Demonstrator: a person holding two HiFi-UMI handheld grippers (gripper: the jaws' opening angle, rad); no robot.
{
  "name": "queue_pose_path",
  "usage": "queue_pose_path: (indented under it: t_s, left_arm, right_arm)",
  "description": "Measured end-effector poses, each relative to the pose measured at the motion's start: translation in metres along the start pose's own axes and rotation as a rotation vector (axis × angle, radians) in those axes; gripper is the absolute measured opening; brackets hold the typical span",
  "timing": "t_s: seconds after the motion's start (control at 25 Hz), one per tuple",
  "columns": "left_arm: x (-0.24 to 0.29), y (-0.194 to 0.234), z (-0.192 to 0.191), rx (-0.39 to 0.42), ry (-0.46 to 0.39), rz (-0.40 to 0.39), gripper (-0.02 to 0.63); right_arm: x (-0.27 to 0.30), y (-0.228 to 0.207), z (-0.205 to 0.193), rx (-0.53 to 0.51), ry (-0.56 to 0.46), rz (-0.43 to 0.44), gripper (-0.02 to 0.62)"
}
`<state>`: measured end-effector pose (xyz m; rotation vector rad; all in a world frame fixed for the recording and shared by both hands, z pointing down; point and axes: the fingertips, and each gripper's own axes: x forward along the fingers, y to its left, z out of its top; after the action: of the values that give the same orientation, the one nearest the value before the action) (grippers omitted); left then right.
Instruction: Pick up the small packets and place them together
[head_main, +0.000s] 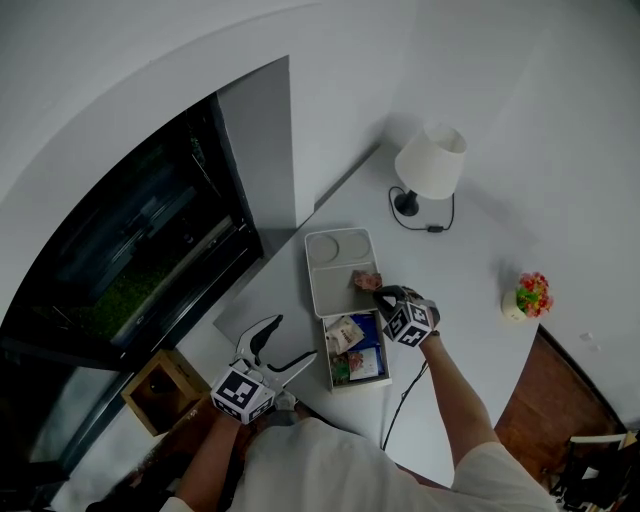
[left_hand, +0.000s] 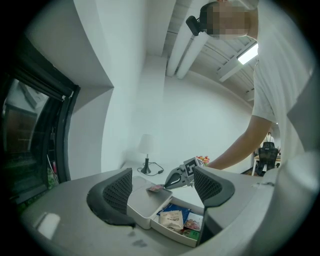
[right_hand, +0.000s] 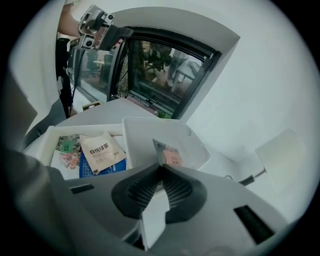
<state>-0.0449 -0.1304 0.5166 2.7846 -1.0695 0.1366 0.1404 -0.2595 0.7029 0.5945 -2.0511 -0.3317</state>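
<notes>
A white short-sleeved shirt (head_main: 320, 465) is worn, its sleeve (head_main: 487, 468) ending above the elbow. The left gripper (head_main: 292, 340) is seen in pale grey with long curved jaws, and black ribbed pads (left_hand: 119, 190) are set inside them. A cube (head_main: 243, 393) of black-and-white square markers is mounted on it. A matching cube (head_main: 410, 322) is mounted on the grey-and-black right gripper (head_main: 381, 291).

Overhead, plus opposed low tray (head_main: 335, 288) views

5 pkts (head_main: 345, 333) (4 in box (head_main: 327, 375), 1 at tray (head_main: 335, 285)), 1 lamp (head_main: 432, 160), 1 flower pot (head_main: 530, 296).
</notes>
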Motion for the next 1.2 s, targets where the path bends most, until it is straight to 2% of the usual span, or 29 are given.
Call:
queue_pose_path:
  t_s: [0.28, 0.4, 0.48, 0.6, 0.68, 0.76, 0.92, 1.2]
  left_arm:
    - [-0.004, -0.002, -0.004, -0.004, 0.005, 0.003, 0.377]
    - [-0.004, -0.002, -0.002, -0.002, 0.001, 0.002, 0.377]
    - [-0.003, -0.003, -0.002, -0.002, -0.001, 0.0, 0.377]
    - [-0.002, -0.004, -0.001, 0.0, -0.004, -0.002, 0.377]
    - [-0.002, -0.003, 0.0, -0.007, -0.008, 0.002, 0.377]
    - [-0.001, -0.002, 0.003, -0.027, -0.021, 0.001, 0.379]
    - [0.002, 0.0, 0.01, -0.038, -0.045, 0.0, 0.385]
    - [0.007, -0.004, 0.023, -0.015, -0.069, -0.018, 0.385]
  right_arm:
    - [-0.004, 0.002, -0.004, 0.073, -0.019, 0.037, 0.04]
    - [-0.004, 0.0, -0.003, 0.147, -0.05, 0.045, 0.052]
    - [-0.002, -0.001, -0.003, 0.187, -0.069, 0.054, 0.236]
    - [-0.004, -0.006, -0.003, 0.242, -0.085, 0.035, 0.244]
    - [-0.011, -0.015, 0.0, 0.35, -0.133, -0.005, 0.246]
    - [-0.017, -0.025, 0.0, 0.468, -0.196, -0.038, 0.405]
    - [-0.035, -0.036, 0.02, 0.577, -0.316, -0.07, 0.415]
    - [-0.082, -0.047, 0.071, 0.585, -0.49, -0.105, 0.414]
